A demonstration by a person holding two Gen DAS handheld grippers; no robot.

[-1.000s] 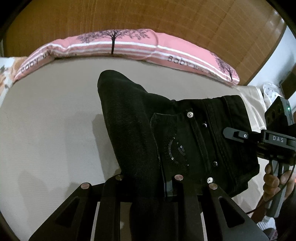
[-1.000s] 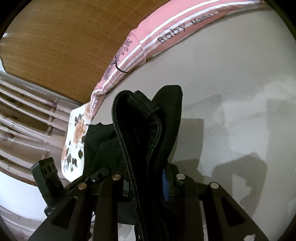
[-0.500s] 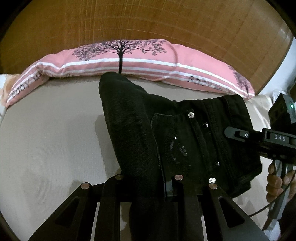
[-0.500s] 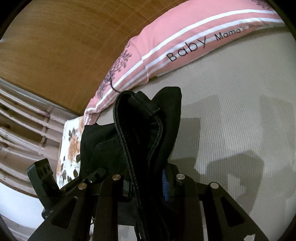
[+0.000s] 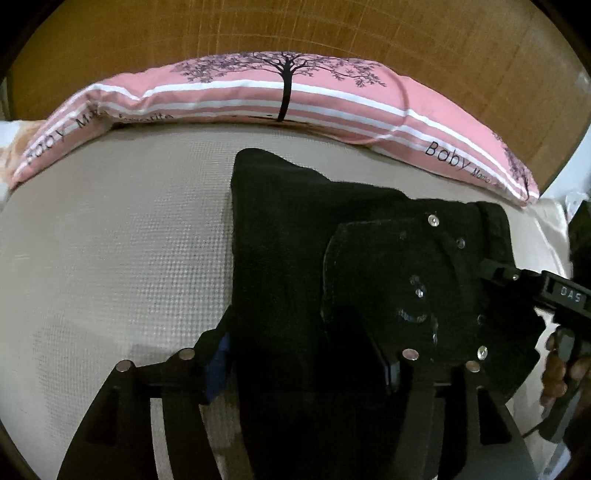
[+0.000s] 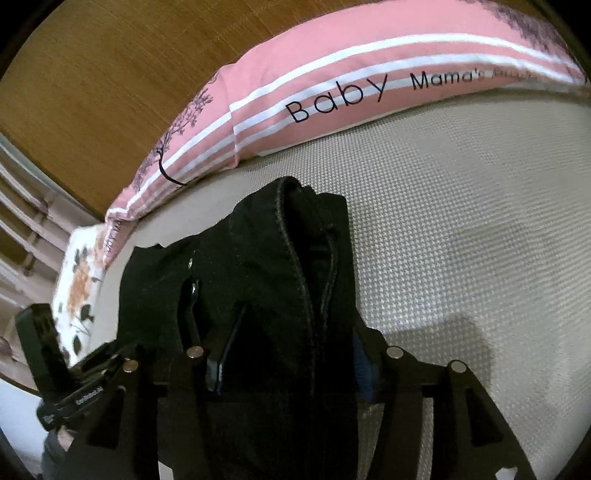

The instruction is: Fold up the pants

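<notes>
Black pants (image 5: pixel 332 258): folded on mattress (image 5: pixel 110 240), near pink pillow (image 5: pixel 295 96) at head edge. Left gripper (image 5: pixel 306 354), right gripper (image 6: pixel 291 354): jaws just opening, fabric between, apparently unclamped.

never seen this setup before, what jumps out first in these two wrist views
The black pants fill the middle of both views, bunched on the beige mattress, between the fingers of the left gripper and the right gripper, whose jaws have just been opening and no longer pinch the cloth. Behind them a long pink pillow with a tree print lies along the wooden headboard.
</notes>
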